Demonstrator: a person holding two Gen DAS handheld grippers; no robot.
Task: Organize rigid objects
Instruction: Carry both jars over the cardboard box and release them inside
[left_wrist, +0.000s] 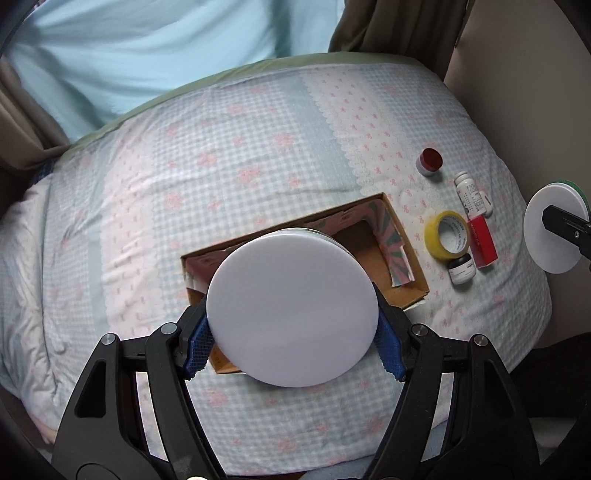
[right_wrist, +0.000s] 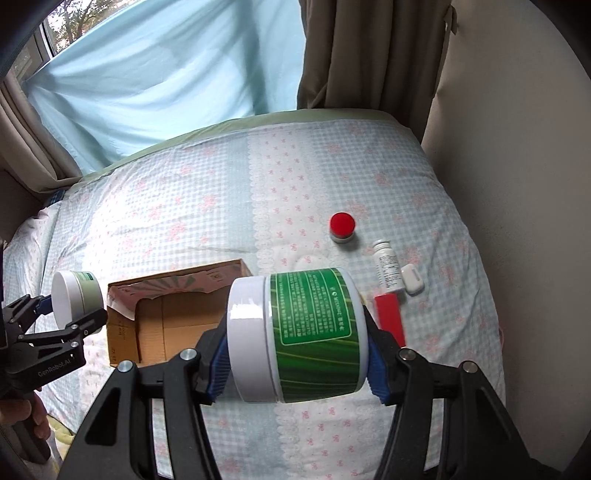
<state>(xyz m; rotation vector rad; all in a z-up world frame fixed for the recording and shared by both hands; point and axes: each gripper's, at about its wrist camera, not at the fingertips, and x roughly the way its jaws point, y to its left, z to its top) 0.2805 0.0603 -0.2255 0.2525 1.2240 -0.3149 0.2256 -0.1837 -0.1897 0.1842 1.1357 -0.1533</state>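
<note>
Both hand-held grippers angled steeply downward, jaws clamped.

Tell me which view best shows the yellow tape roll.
The left wrist view: the yellow tape roll lies in full sight beside the red box. In the right wrist view, the held green jar hides it completely.

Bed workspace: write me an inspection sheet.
Surface: checked quilt on a bed.
Job's things: open cardboard box, nothing seen inside; green-labelled jar; white-lidded jar.
Clutter: red-lidded pot, white bottle, yellow tape roll, red box, small dark jar.
Grippers: left claw and right claw each clamp a jar.
Cables: nothing seen.
Surroundings: blue sheet, brown curtain.
</note>
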